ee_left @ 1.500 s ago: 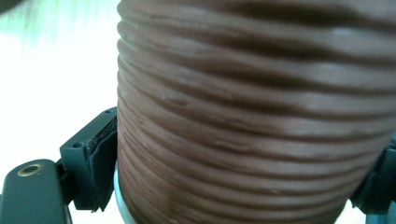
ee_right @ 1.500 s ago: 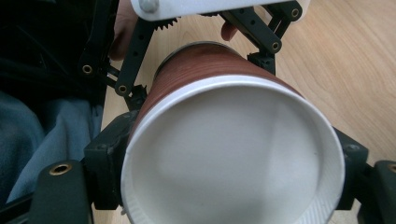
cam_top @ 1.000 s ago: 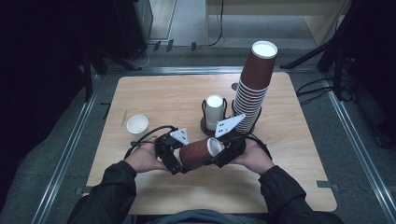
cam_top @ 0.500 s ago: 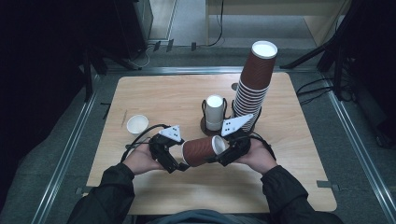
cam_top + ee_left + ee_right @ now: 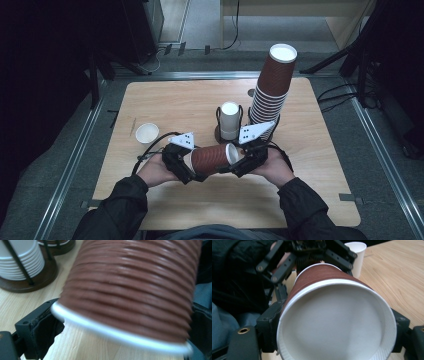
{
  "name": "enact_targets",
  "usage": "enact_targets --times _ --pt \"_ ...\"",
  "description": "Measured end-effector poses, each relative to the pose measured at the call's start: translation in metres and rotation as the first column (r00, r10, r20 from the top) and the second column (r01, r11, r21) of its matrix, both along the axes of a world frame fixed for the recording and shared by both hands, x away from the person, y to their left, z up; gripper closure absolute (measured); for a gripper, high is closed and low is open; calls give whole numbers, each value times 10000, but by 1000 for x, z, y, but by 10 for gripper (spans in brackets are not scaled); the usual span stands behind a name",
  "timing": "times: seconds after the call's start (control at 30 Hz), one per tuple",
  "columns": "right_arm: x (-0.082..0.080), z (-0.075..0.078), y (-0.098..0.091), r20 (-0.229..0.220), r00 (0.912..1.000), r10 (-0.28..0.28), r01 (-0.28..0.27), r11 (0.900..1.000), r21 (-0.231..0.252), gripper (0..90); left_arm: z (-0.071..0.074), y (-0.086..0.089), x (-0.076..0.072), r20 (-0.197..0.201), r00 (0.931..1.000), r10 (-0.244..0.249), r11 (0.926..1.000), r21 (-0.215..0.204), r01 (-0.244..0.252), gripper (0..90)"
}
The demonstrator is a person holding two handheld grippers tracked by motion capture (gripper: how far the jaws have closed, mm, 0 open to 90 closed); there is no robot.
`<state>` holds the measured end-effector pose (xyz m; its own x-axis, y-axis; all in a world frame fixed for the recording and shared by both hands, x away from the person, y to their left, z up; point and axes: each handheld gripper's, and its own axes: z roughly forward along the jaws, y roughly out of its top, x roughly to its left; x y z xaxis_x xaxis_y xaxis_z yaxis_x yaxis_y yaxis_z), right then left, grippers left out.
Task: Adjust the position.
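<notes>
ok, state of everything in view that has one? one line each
brown cup: on its side, off the table, held at both ends, empty
left gripper: shut on the brown cup's base end
right gripper: shut on the brown cup's rim end
brown cup stack: upright, leaning, in its holder
white cup stack: upright in its wire holder
small white cup: upright on the table, loose

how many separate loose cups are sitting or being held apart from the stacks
2. One brown ribbed cup is held sideways between the left gripper and right gripper; one small white cup stands alone at the table's left. Others are nested in stacks.
</notes>
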<state>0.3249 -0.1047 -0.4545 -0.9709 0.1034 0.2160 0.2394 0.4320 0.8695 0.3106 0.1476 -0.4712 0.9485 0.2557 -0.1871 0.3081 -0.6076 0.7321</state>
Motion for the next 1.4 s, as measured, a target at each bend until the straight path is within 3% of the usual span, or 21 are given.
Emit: enact_targets --times 0.07,0.17,0.4,0.7,0.8,0.93,1.27,1.4 --pt "-1 0 2 -72 10000 26 -25 9999 133 209 1 -2 -1 9 10000 -27 10000 12 27 0" --pt "-1 0 3 -122 9999 60 -57 9996 271 210 2 -2 1 -353 9993 -77 9999 -134 73 0" --pt "0 2 3 -300 9995 33 -10 9971 760 210 7 1 -1 -105 9998 192 9993 -323 -195 57" --pt "0 0 4 -379 9993 49 -29 9985 550 214 8 2 -1 16 10000 60 10000 53 -60 90" --pt "0 1 4 -373 9993 -22 41 9988 487 214 12 3 -3 363 9993 126 9999 109 -130 105" --pt "1 3 3 -439 9990 -4 31 9982 607 207 14 3 -1 195 9998 109 9999 76 -110 115" --pt "-1 2 3 -240 9996 -139 136 9998 -121 183 16 12 1 -64 9995 307 9993 202 -305 115" --pt "-1 -1 2 -263 9996 -71 56 9984 -556 184 19 20 1 87 9987 494 9983 302 -496 114"
